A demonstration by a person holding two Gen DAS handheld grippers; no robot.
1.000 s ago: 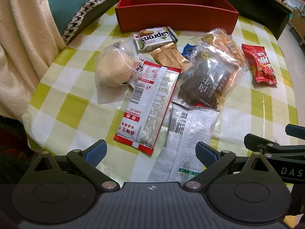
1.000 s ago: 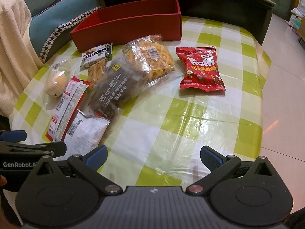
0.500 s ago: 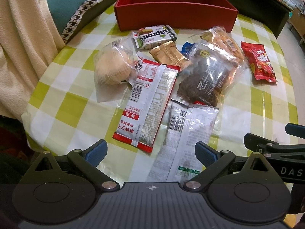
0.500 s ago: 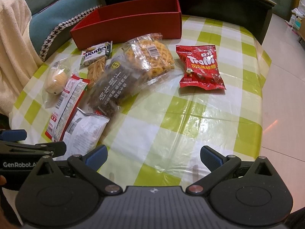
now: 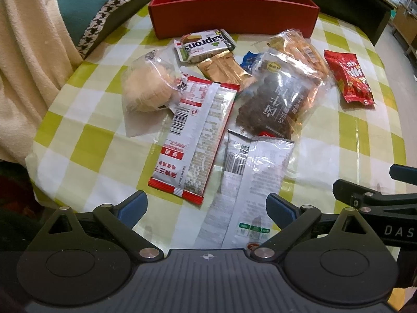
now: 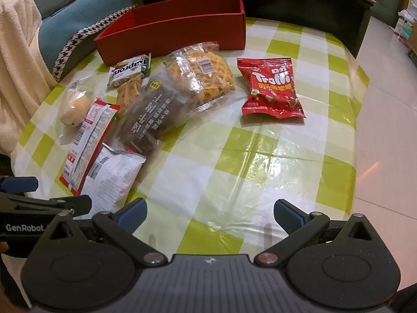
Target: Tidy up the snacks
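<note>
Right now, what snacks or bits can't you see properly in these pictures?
- Blue packet: left wrist view, mostly hidden under the dark snack bag.
- Red box: its floor is hidden by its own front wall in both views.
- White packet: near end covered by the left gripper.
- Small print on the red-edged packet: too small to read.

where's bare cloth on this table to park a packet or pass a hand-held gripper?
Free: the stretch in front of the red Trolli bag, right of the white packet, up to the open right hand-held gripper. Also a strip between the bun bag and the table's left edge. Crowded: the overlapping pile between the red box and the open left hand-held gripper.
</note>
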